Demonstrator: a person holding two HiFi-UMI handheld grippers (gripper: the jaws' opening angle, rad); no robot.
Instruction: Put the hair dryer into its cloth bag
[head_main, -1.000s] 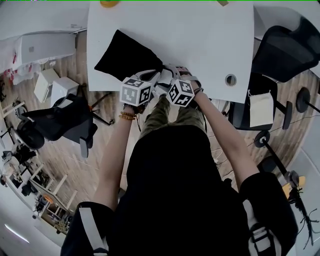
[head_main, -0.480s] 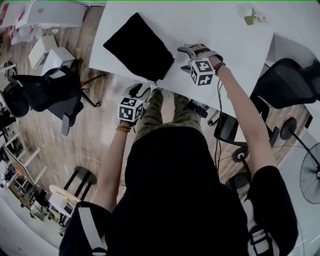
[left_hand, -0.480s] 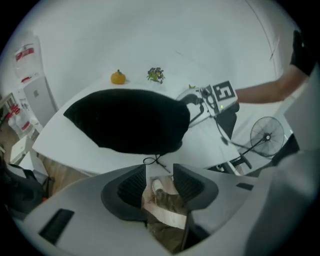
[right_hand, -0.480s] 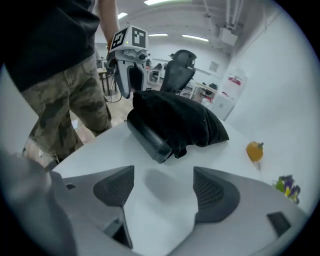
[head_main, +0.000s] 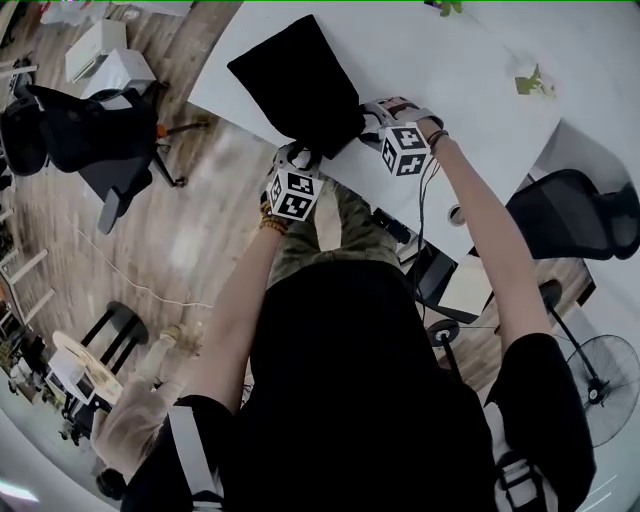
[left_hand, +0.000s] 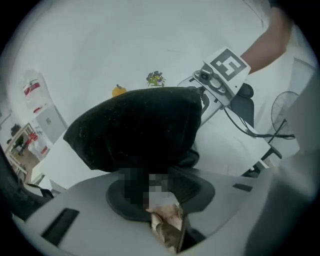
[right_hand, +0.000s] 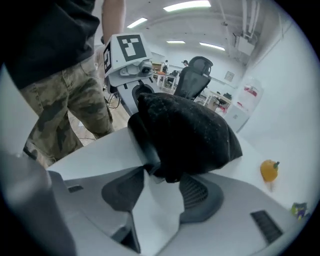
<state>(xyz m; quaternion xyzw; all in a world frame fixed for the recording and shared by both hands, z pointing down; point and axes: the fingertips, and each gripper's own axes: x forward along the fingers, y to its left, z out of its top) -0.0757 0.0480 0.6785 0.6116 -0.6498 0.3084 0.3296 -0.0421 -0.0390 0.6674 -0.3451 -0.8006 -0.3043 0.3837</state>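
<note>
Black cloth bag (head_main: 300, 85) lies on the white table (head_main: 480, 60), toward its near-left corner. One end points at the person and reaches the table's near edge. Bag looks domed and full; what's inside doesn't show.

L gripper (left_hand: 160, 175) sits at that near edge, at the bag's near end, coming in from off the table above the camo trousers (head_main: 345, 225). Jaws are a little apart and have just been closing. Bag's hem hangs right at the pad tips, over the gap; can't tell if the pads touch cloth.

R gripper (right_hand: 162, 182) is on the table side, at the bag's near-right corner. Jaws are apart w/ bare table showing in the gap, and have also just been closing. Bag's corner dips between the pad tips, nearer the pad at the picture's right, not clamped.

The 2 grippers are close together, either side of the same end of the bag.

Room: tabletop right of and beyond the bag is mostly bare. A small green thing (head_main: 530, 80) and a small orange thing (right_hand: 269, 170) sit well apart from the bag. Left of the bag the table edge is close, then wood floor w/ a black office chair (head_main: 70, 120). Another black chair (head_main: 590, 215) stands off the table's right end.
</note>
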